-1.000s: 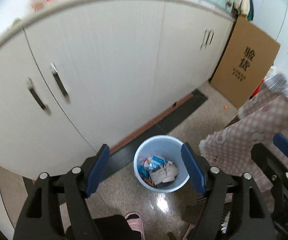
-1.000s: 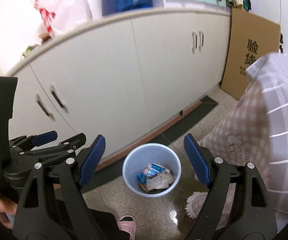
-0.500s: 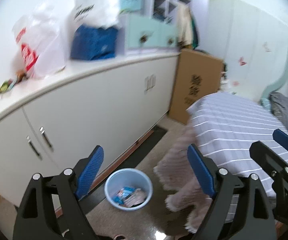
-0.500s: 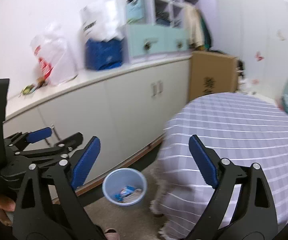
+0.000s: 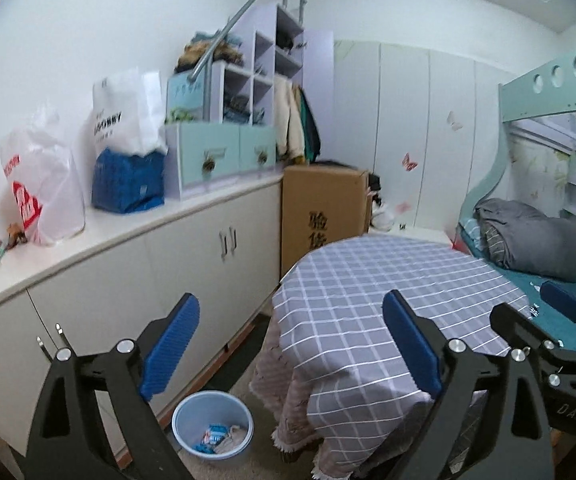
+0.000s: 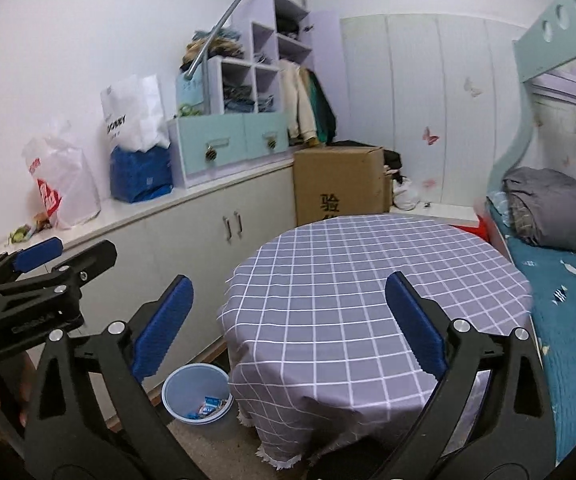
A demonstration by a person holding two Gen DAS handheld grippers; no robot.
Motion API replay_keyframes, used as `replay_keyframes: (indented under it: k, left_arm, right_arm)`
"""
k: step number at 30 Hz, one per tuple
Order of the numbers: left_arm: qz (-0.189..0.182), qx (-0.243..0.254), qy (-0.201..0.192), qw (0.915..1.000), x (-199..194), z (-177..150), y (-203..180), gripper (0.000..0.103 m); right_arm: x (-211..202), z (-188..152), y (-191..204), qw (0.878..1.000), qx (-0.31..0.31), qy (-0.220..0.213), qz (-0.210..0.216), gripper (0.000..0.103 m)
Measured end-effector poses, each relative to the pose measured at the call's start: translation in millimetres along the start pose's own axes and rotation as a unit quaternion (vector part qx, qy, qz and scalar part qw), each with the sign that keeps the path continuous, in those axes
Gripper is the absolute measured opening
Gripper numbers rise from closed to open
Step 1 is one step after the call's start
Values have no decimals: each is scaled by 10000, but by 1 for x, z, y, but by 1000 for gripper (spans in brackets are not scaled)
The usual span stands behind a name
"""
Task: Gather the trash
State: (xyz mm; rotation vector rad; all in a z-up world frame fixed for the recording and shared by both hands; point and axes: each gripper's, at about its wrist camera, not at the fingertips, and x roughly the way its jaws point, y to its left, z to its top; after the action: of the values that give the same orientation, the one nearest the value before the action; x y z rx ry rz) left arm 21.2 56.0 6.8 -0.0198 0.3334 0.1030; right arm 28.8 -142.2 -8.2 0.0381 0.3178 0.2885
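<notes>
Both grippers stand spread wide with nothing between their blue pads, and their jaws have just been opening further. Seen from its own camera, the left gripper (image 5: pixel 289 344) hangs in the air in front of the round table (image 5: pixel 387 280), touching nothing; the right gripper (image 6: pixel 288 326) does the same, above the near part of the same table. Each shows in the other's view at the edge, held level alongside.

Low on the floor, between the cupboard front and the hanging edge of the checked tablecloth (image 6: pixel 351 288), sits one pale blue bin (image 5: pixel 212 424). Trash (image 5: pixel 218 438) lies in its bottom: a blue-and-white wrapper and some crumpled paper scraps, too small to count or read.

Along the wall runs a white cupboard (image 5: pixel 168 276) with a counter on top. On the counter stand two white plastic bags: one with red print (image 5: pixel 36 196) that cannot be read, and a taller one (image 5: pixel 122 116) with dark lettering too blurred to make out, resting on a blue pack (image 5: pixel 128 186). Beside them is a mint-green unit with two drawers (image 5: pixel 224 152). One cardboard box (image 5: pixel 323 208) at the cupboard's far end carries black Chinese characters. Two butterfly stickers show on the wardrobe doors (image 5: pixel 427 128). A grey blanket (image 5: pixel 527 240) lies bunched on the lower bunk.
</notes>
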Motion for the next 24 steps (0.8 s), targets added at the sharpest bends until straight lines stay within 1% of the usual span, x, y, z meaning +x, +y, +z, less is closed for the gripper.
replay_keyframes:
  k: [3,6,12,15,19,22,24]
  left_arm:
    - [-113,166,-174,9996,-16,3,-15,92]
    - [-181,160,-300,9993,-27,3,-20,93]
    - [-151,117,-669,9976,-50,2,-33,93]
    - [-233,177,-688,9972,-52,3,-38,93]
    - [-190,268,-642,9974,-51,3,-40,93]
    - [-307,209,-569,9977,-49,2,-40,93]
    - [-317,191,-546,9978,-48,2,-39,93]
  right_arm:
    - [-15,0,-4,9998,-8,-149,-93,96]
    - [-30,0,-6,9990,-105,-335,-258,96]
    - [-51,-1,-10,9976,-128,-589,-346,97]
    - [-54,-2,-9,9972,-148,-634,-373,97]
    - [-56,-3,-11,9970,-136,-672,-373,97]
    - [-58,-5,-11,9969,-138,-675,-375,97]
    - [-57,-5,-9,9967,-134,-691,-406,97]
